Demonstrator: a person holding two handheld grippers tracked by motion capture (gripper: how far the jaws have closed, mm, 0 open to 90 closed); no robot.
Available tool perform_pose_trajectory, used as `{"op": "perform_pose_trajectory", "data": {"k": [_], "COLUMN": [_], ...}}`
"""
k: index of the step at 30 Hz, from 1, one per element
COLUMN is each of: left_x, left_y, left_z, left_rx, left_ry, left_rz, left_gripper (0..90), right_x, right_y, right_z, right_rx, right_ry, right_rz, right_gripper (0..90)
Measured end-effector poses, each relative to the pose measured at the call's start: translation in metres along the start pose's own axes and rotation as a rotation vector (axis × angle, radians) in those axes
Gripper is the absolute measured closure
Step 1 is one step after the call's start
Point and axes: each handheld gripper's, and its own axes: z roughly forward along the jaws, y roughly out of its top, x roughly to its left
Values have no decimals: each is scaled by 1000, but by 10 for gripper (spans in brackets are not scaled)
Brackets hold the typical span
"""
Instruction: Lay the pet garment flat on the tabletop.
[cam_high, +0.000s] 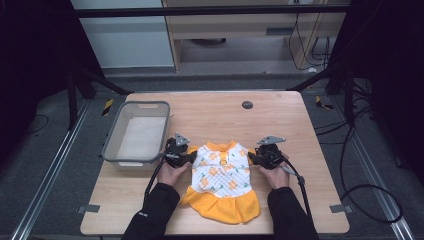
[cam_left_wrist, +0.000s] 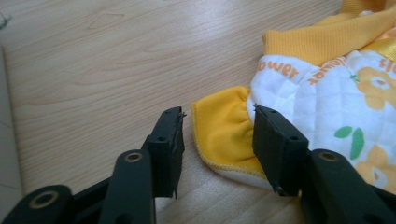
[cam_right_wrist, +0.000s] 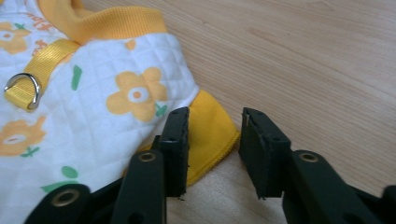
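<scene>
A small pet dress (cam_high: 222, 175), quilted white with orange flowers and a yellow collar and skirt, lies flat on the wooden table (cam_high: 285, 125). My left gripper (cam_high: 191, 158) is at the dress's left sleeve. In the left gripper view, the left gripper (cam_left_wrist: 217, 112) has its jaws on either side of the yellow sleeve (cam_left_wrist: 224, 133), with gaps showing. My right gripper (cam_high: 251, 158) is at the other sleeve. The right gripper (cam_right_wrist: 215, 112) likewise straddles that yellow sleeve's edge (cam_right_wrist: 210, 133), open and not pressing.
A grey plastic bin (cam_high: 114, 131) stands at the table's left, close to my left hand. A small dark round disc (cam_high: 247, 105) sits near the far edge. A yellow strap with a metal D-ring (cam_right_wrist: 21, 86) runs down the dress's chest.
</scene>
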Motion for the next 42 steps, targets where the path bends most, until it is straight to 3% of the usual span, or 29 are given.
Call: {"op": "perform_pose_trajectory", "data": {"k": [2, 3, 6, 8, 13, 17, 19, 22, 24, 25, 26, 27, 28, 29, 30, 32, 35, 38, 42], "left_x": [-1, -2, -5, -7, -5, -3, -3, -4, -4, -2, 1, 1, 3, 6, 9, 13, 17, 19, 13], "left_y": [-1, -1, -1, -1, 1, 14, 28, 48, 63, 68, 75, 75, 77, 79, 79, 77, 72, 66, 57], "left_z": [0, 0, 0, 0, -4, -22, -35, -48, -53, -53, -50, -50, -47, -45, -45, -48, -57, -72, -91], "left_rx": [0, -1, -6, -7, 9, -67, -109, -185, -240, -258, -277, -277, -280, -285, -286, -280, -276, -282, -278], "left_ry": [-18, -20, -30, -29, -36, -30, -15, 14, 49, 68, 104, 104, 128, 138, 137, 135, 130, 96, 43], "left_rz": [-26, -37, -53, -62, -85, -72, -33, -2, 21, 27, 5, 5, -14, -29, -44, -57, -49, -52, -16], "left_gripper": [595, 669, 746, 822, 867, 872, 872, 872, 872, 860, 836, 760, 760, 664, 581, 498, 445, 427, 394], "right_x": [1, 4, 8, 8, 6, 5, 6, 9, 10, 11, 11, 11, 11, 11, 10, 11, 15, 19, 28], "right_y": [0, 1, 1, 2, 5, 18, 26, 44, 56, 69, 72, 72, 76, 80, 82, 83, 81, 79, 68], "right_z": [0, 0, 0, -1, -8, -24, -31, -40, -44, -44, -43, -43, -40, -38, -36, -36, -42, -52, -73], "right_rx": [3, 10, 13, 12, -21, -103, -140, -206, -263, -311, -314, -314, -307, -301, -297, -302, -291, -295, -278], "right_ry": [5, 20, 20, 30, 42, 64, 68, 51, 14, -66, -90, -90, -118, -156, -177, -187, -161, -127, -42], "right_rz": [-2, 9, 14, 34, 41, 35, 26, 2, -17, -33, -40, -40, -47, -58, -69, -71, -95, -100, -80], "right_gripper": [720, 813, 867, 885, 891, 893, 894, 894, 893, 884, 874, 874, 831, 764, 710, 653, 608, 572, 480]}}
